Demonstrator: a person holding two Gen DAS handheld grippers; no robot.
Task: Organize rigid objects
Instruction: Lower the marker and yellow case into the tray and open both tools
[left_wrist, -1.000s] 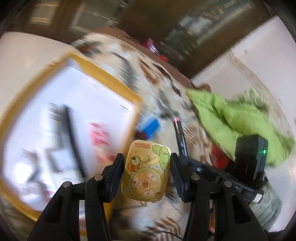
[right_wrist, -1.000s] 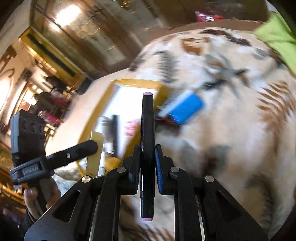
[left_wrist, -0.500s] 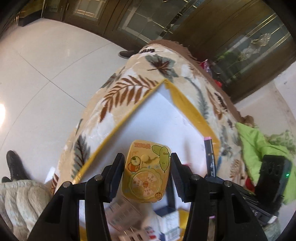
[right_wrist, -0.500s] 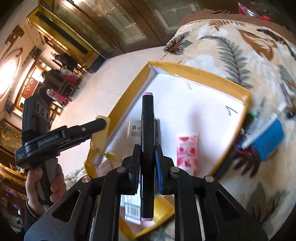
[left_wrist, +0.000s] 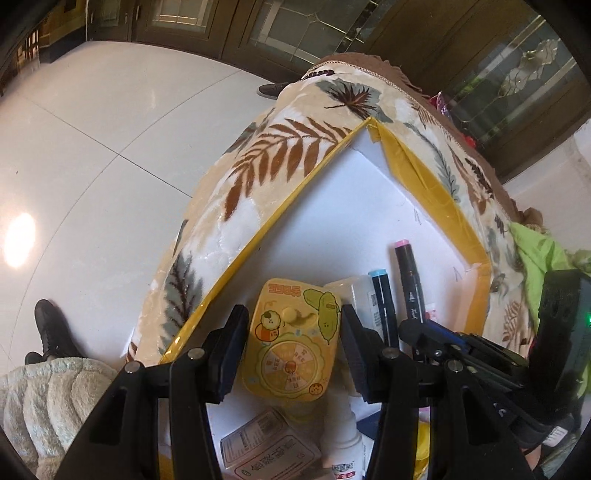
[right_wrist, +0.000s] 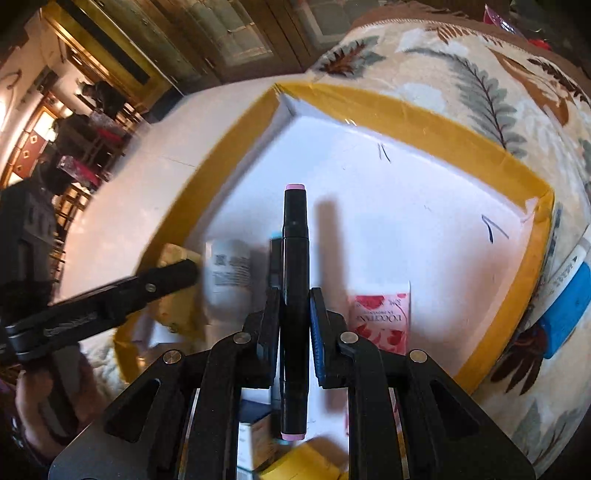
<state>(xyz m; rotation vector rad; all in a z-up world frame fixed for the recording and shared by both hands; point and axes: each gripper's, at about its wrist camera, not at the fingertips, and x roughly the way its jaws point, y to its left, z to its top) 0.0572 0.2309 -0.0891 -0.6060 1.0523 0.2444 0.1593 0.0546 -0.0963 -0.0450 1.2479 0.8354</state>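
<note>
Both tongs now over white tray (left_wrist: 332, 206): left tongs (left_wrist: 291, 345) clamp glossy yellow case (left_wrist: 291, 343); right tongs (right_wrist: 293, 321) pinch slim black marker (right_wrist: 294, 295).

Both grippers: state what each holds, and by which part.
Left gripper: flat yellow cartoon-printed case, jaws on its two long sides. Right gripper: black marker with pink ends, at mid-barrel.

Far half of tray open, near half crowded

The yellow-rimmed white tray (right_wrist: 424, 206) lies bare toward twelve and one o'clock; at nine a white labelled bottle (right_wrist: 231, 271), at three a pink floral packet (right_wrist: 382, 319), and printed boxes (left_wrist: 269, 448) at six block the way.
</note>
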